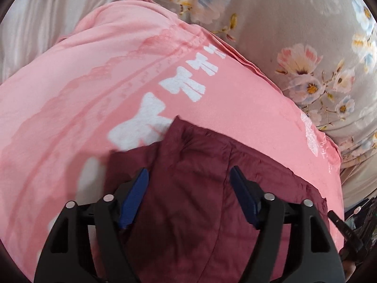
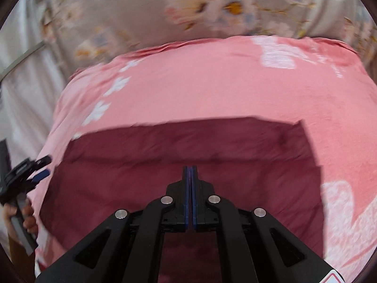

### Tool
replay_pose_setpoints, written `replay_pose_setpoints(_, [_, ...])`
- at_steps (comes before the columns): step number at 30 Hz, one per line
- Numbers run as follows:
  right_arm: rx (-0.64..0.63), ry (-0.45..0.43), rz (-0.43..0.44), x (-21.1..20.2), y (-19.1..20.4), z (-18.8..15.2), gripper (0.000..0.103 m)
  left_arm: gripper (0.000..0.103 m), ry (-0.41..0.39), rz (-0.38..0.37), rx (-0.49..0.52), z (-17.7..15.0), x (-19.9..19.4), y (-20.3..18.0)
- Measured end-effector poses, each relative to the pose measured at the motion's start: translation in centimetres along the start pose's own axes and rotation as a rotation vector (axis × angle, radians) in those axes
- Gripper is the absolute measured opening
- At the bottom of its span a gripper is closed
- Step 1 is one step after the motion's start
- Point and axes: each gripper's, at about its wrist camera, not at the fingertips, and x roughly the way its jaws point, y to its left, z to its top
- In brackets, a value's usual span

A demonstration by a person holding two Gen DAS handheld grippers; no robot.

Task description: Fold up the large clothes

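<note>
- A dark red garment (image 2: 188,155) is seen folded into a roughly rectangular shape, and it is laid on top of a pink cloth (image 2: 212,89) printed with white shapes
- The pink cloth is spread over a bed sheet (image 1: 282,11) with a flower pattern; a plain white fabric (image 1: 35,11) is visible at the left edge of the left wrist view
- The left gripper (image 1: 189,174) is held above the dark red garment with its 2 blue pads (image 1: 134,198) standing wide apart; nothing is pressed between them, the garment is only seen below
- In the right wrist view the same left gripper is found at the left edge, just beside the left border of the garment, and it is carried by a hand (image 2: 21,214)
- The right gripper (image 2: 190,172) is closed, its 2 blue pads are brought together with no visible gap; no cloth can be made out between them
- The right gripper is pointed over the near part of the dark red garment, around its middle
- The right wrist view is blurred, so fine details of the cloth edges cannot be told
</note>
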Motion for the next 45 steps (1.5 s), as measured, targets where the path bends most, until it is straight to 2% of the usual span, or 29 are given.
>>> replay_pose_setpoints(3, [-0.084,0.053,0.055,0.8,4.5,-2.2,0.002,0.072,0.081,-0.015,-0.065,-1.5,-0.8,2.3])
replay_pose_setpoints(6, [-0.161,0.079,0.049,1.9,7.3,-3.7,0.001,0.073,0.126,-0.038,-0.129,-3.4,-1.0,4.3])
replay_pose_setpoints(9, [-0.191,0.098,0.046,3.1,8.5,-4.7,0.001,0.075,0.138,-0.022,-0.143,-4.6,-1.0,5.2])
replay_pose_setpoints(12, [-0.197,0.105,0.031,3.9,8.9,-5.7,0.001,0.076,0.146,-0.046,-0.196,-5.4,-0.4,6.4])
replay_pose_setpoints(16, [-0.171,0.119,0.058,4.8,8.1,-6.2,0.0,0.078,0.129,-0.03,-0.17,-5.5,-0.3,5.5])
replay_pose_setpoints(17, [-0.167,0.12,0.063,4.8,8.0,-6.3,0.0,0.075,0.134,-0.039,-0.156,-5.5,-0.2,5.0])
replay_pose_setpoints(18, [-0.165,0.12,0.068,5.0,7.9,-6.4,0.0,0.065,0.144,-0.057,-0.15,-5.5,-0.1,4.6])
replay_pose_setpoints(19, [-0.168,0.117,0.069,5.2,7.9,-6.4,0.0,0.062,0.154,-0.07,-0.146,-5.5,0.0,4.2])
replay_pose_setpoints(20, [-0.17,0.113,0.072,5.2,7.8,-6.5,0.0,0.051,0.157,-0.078,-0.139,-5.5,-0.1,3.7])
replay_pose_setpoints(21, [-0.169,0.11,0.075,5.2,7.6,-6.6,0.0,0.045,0.151,-0.077,-0.124,-5.4,-0.5,3.0])
replay_pose_setpoints(22, [-0.163,0.107,0.081,5.3,7.5,-6.7,0.0,0.03,0.143,-0.079,-0.106,-5.3,-1.0,2.4])
replay_pose_setpoints(23, [-0.157,0.106,0.088,5.3,7.3,-6.7,0.0,0.02,0.134,-0.09,-0.087,-5.0,-1.6,1.7])
replay_pose_setpoints(24, [-0.15,0.105,0.096,5.3,7.1,-6.7,0.0,0.016,0.121,-0.116,-0.067,-4.7,-2.6,0.7])
replay_pose_setpoints(27, [-0.129,0.103,0.116,5.5,6.7,-6.6,0.0,0.011,0.062,-0.163,0.024,-4.1,-5.4,-2.8])
replay_pose_setpoints(30, [-0.088,0.119,0.134,5.0,6.2,-6.3,0.0,0.01,-0.004,-0.241,0.126,-3.6,-8.4,-7.3])
replay_pose_setpoints(33, [-0.015,0.102,0.193,2.3,5.1,-5.9,0.0,0.01,-0.028,-0.287,0.2,-3.8,-9.9,-10.9])
replay_pose_setpoints(36, [-0.015,0.076,0.215,-1.5,4.2,-6.5,0.0,0.01,-0.033,-0.321,0.262,-4.0,-10.7,-13.9])
replay_pose_setpoints(39, [-0.009,0.098,0.218,-3.2,3.2,-8.1,0.0,0.01,-0.032,-0.34,0.302,-4.3,-10.9,-16.3])
replay_pose_setpoints(42, [-0.015,0.141,0.199,-3.0,2.9,-10.5,0.0,0.01,-0.024,-0.361,0.339,-4.9,-10.8,-18.3])
replay_pose_setpoints(45, [0.02,0.174,0.227,-1.2,2.4,-11.7,0.0,0.009,-0.007,-0.378,0.379,-5.7,-10.6,-20.2])
